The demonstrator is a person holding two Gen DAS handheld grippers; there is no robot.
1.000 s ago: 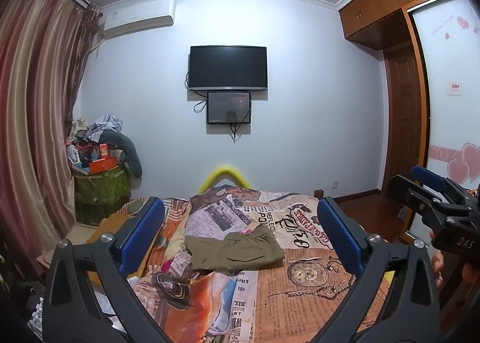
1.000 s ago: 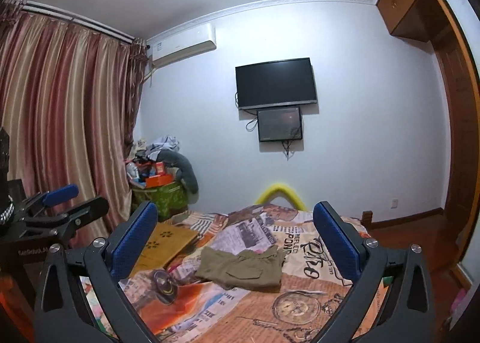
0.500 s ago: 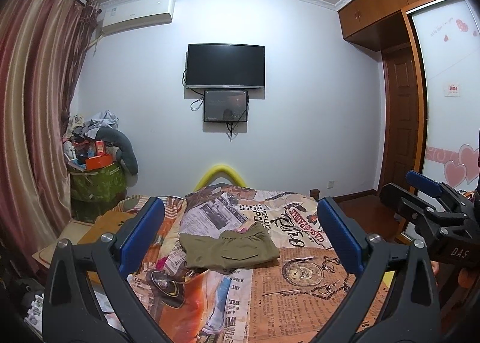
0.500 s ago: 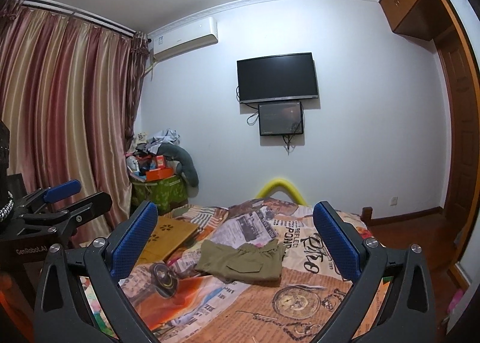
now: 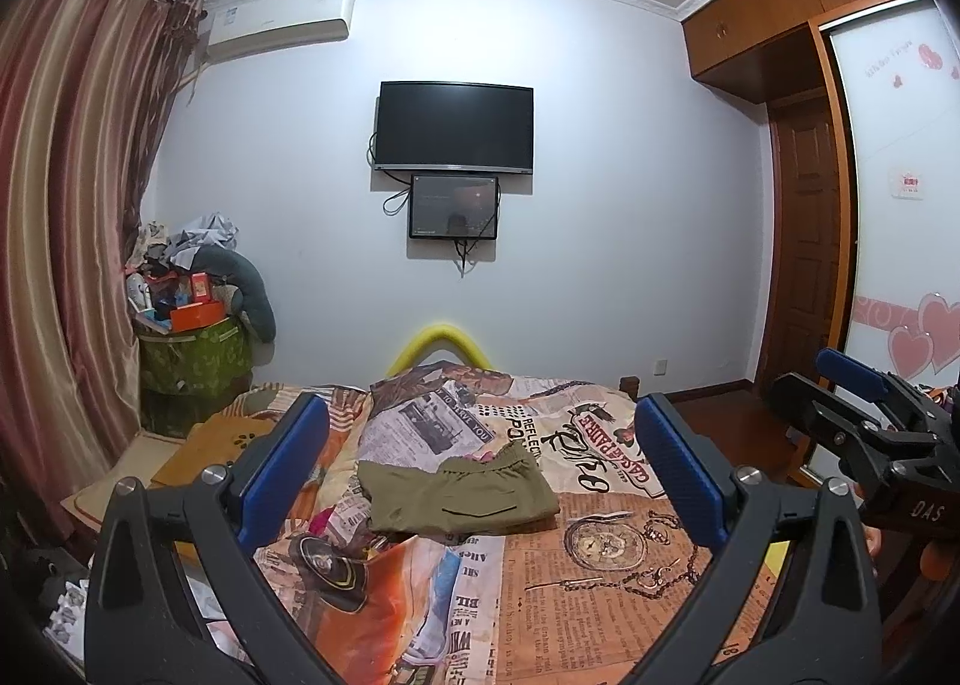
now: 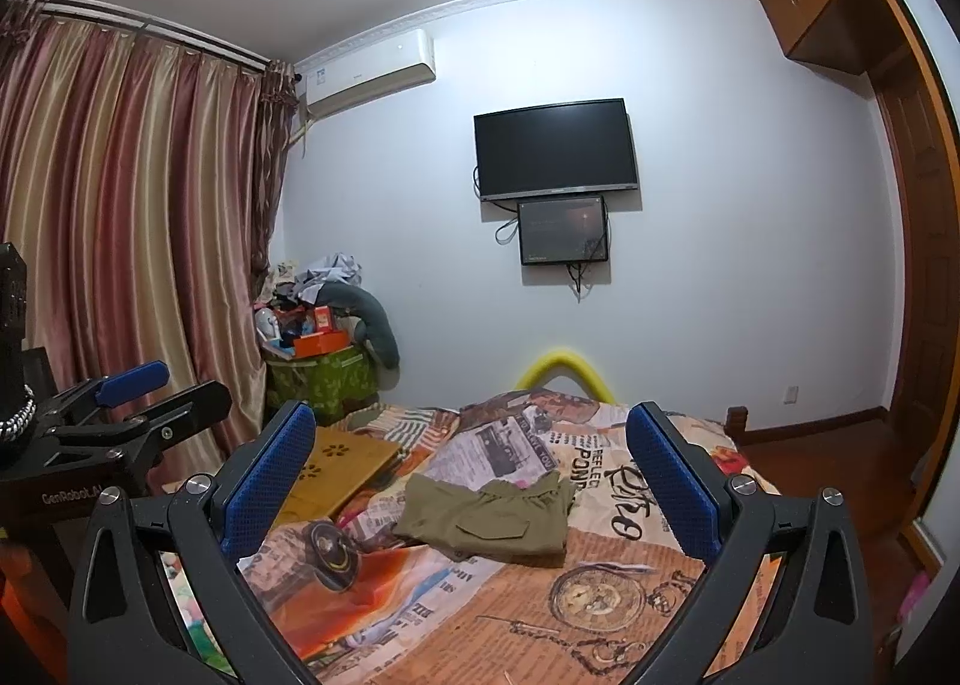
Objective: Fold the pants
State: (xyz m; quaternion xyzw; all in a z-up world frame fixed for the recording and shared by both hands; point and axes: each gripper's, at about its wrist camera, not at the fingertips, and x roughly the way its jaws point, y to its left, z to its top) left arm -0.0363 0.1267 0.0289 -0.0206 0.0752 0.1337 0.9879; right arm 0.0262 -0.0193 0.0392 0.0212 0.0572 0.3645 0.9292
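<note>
Olive green pants (image 5: 459, 496) lie folded into a compact rectangle on the bed's printed cover (image 5: 600, 553); they also show in the right wrist view (image 6: 489, 520). My left gripper (image 5: 477, 469) is open and empty, held back from and above the pants. My right gripper (image 6: 471, 478) is open and empty too, well clear of the pants. Each gripper shows at the edge of the other's view: the right one at the right (image 5: 864, 415), the left one at the left (image 6: 120, 409).
A flat wooden board (image 6: 339, 466) lies at the bed's left side. A green box piled with clutter (image 6: 321, 367) stands by the curtain (image 6: 120, 241). A TV (image 5: 453, 127) hangs on the far wall. A wardrobe and door (image 5: 804, 277) are on the right.
Both grippers have tilted slightly and drawn a little back and up; the pants lie unmoved on the bed. Both jaws stay wide open.
</note>
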